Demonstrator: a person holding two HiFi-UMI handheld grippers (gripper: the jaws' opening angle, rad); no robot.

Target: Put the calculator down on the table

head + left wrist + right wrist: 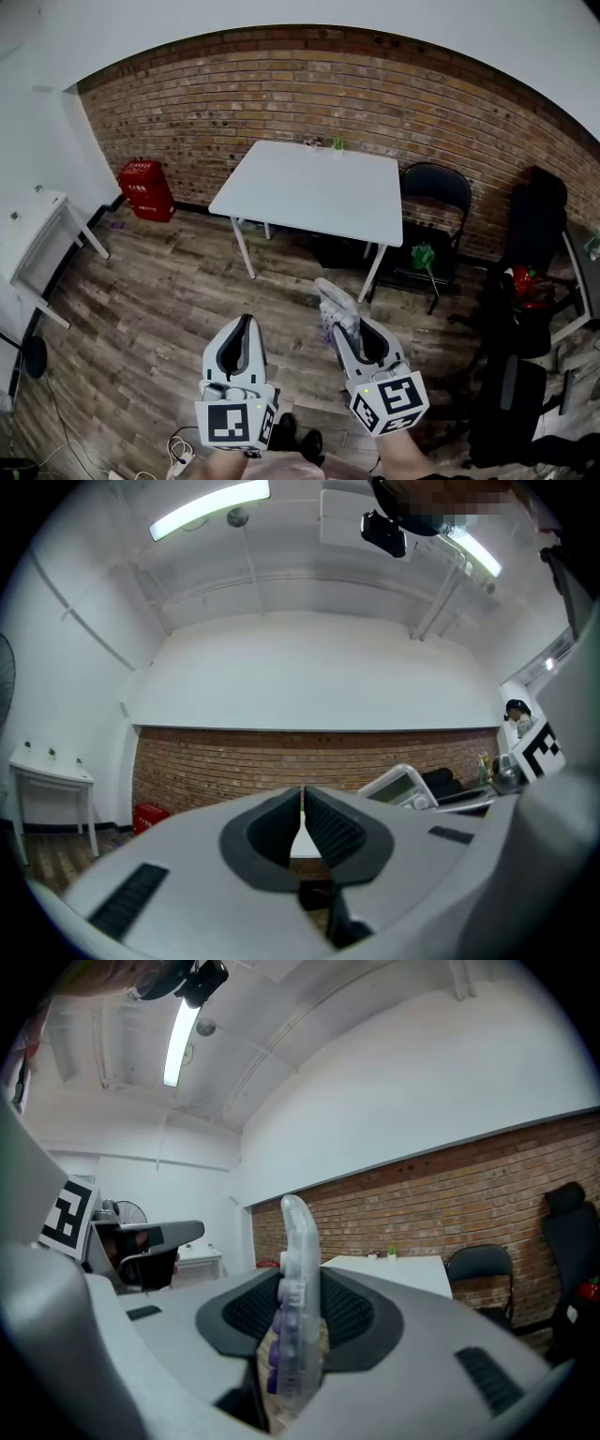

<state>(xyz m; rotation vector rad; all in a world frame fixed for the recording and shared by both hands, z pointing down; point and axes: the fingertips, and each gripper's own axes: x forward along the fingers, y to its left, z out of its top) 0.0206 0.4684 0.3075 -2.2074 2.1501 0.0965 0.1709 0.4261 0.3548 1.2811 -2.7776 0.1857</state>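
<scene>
Right gripper view shows the translucent pale plastic calculator with purple keys [296, 1269] edge-on, clamped between the right gripper's [356, 330] jaws, in the air, well short of the white square table [319, 197]. The left gripper's [302, 819] jaws are together, empty.

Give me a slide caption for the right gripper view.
Right gripper clamps a translucent calculator edge-on, facing the white table and brick wall.

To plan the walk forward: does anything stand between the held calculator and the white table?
Nothing visible does: only bare wooden floor lies between the translucent purple-keyed calculator in the right gripper and the white square table.
</scene>
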